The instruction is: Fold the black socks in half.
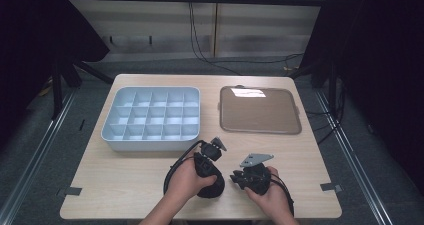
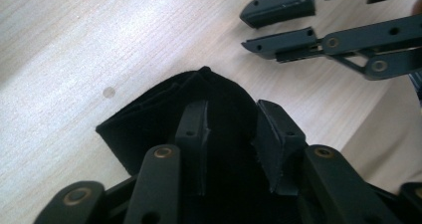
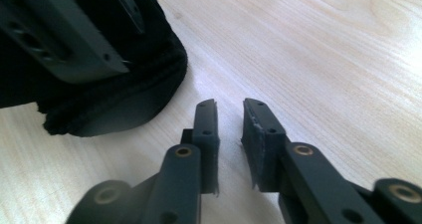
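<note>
While the left gripper (image 1: 216, 146) points away from the person toward the divided tray, the high view puts a black cloth (image 1: 212, 185) under the left hand (image 1: 187, 177) at the near middle of the wooden table (image 1: 125, 180), with the right gripper (image 1: 236, 179) just beside the cloth on its right, its jaws aimed leftward at it. That view is too coarse to tell either gripper's jaw gap. Farther back, the pale blue compartment tray (image 1: 111, 130) sits left of centre with all its cells bare, and a brown flat lid or tray (image 1: 260, 111) lies to its right with nothing on it; both are well apart from the cloth.

Seen from the left gripper view, the left gripper (image 2: 230, 129) has its jaws slightly parted over the black cloth (image 2: 144, 129), which lies between and below them; whether they pinch it I cannot tell. The cloth's folded corner points ahead, and the right gripper (image 2: 251, 32) stands beyond it, apart from the fabric.

From the right gripper view, the right gripper (image 3: 230, 122) holds its jaws a little apart with bare wood between them. The black cloth (image 3: 124, 99) lies ahead and to the left, near but not touching, its rounded edge facing the fingertips, so the coming move looks like a short reach leftward to that edge.
</note>
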Demonstrator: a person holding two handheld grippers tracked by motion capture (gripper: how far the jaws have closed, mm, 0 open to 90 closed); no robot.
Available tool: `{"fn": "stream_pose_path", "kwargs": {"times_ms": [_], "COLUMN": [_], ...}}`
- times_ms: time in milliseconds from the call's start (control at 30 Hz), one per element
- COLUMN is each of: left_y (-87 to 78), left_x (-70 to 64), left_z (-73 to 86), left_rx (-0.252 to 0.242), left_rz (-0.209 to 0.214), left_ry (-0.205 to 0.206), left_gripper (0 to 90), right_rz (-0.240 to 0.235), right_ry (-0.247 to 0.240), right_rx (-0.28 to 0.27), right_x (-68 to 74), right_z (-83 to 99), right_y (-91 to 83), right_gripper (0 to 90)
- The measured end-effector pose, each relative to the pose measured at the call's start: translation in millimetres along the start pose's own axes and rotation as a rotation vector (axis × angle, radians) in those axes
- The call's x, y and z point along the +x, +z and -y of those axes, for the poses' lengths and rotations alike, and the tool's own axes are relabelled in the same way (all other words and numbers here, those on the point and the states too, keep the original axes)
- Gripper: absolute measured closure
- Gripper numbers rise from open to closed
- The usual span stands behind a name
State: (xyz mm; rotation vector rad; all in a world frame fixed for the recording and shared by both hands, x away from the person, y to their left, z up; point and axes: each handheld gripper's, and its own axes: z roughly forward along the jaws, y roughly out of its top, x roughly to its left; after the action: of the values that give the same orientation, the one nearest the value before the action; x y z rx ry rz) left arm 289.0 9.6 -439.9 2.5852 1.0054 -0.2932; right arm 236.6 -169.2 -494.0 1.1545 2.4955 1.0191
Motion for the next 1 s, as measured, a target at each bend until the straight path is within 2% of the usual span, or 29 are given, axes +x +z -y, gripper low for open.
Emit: {"fn": "stream_pose_path", "kwargs": {"times_ms": [167, 200, 300, 433, 467, 533, 567, 600, 867, 1000], "left_y": [-5.0, -5.8, -7.5, -11.5, -12.3, -14.1, -14.1, -13.9, -14.7, -15.5], "left_x": [-0.6, -0.4, 0.9, 3.2, 3.5, 4.4, 4.4, 4.6, 4.5, 4.9], "left_z": [-0.1, 0.6, 1.2, 2.7, 3.1, 3.8, 3.8, 4.2, 2.3, 1.6], "left_rx": [0.0, -0.001, 0.001, 0.001, -0.002, 0.001, 0.001, -0.003, 0.005, 0.002], "left_rz": [0.002, -0.001, 0.004, 0.001, -0.003, -0.005, -0.005, -0.005, -0.001, 0.0], "left_ry": [0.003, -0.002, -0.002, -0.005, -0.006, -0.007, -0.007, -0.013, -0.01, -0.007], "left_gripper": [63.8, 63.8, 63.7, 63.7, 63.7, 63.7, 63.7, 63.7, 62.7, 58.6], "right_rz": [0.005, 0.02, 0.03, 0.066, 0.074, 0.085, 0.085, 0.102, 0.128, 0.144], "right_ry": [0.002, 0.001, -0.005, -0.011, 0.003, 0.0, 0.0, 0.008, 0.012, 0.022], "right_rx": [-0.002, -0.009, -0.026, -0.054, -0.063, -0.075, -0.075, -0.079, -0.096, -0.09], "right_x": [-0.2, -0.5, -1.4, -3.9, -5.1, -7.8, -7.8, -9.5, -15.0, -14.8], "right_z": [0.8, 1.0, 2.3, 5.2, 6.7, 7.6, 7.6, 8.2, 12.3, 12.0], "right_y": [1.7, 2.4, 3.4, 5.5, 6.0, 6.8, 6.8, 6.7, 8.6, 9.1], "right_gripper": [71.4, 65.3, 60.8, 46.0, 40.7, 35.1, 35.1, 30.7, 18.7, 15.8]}}
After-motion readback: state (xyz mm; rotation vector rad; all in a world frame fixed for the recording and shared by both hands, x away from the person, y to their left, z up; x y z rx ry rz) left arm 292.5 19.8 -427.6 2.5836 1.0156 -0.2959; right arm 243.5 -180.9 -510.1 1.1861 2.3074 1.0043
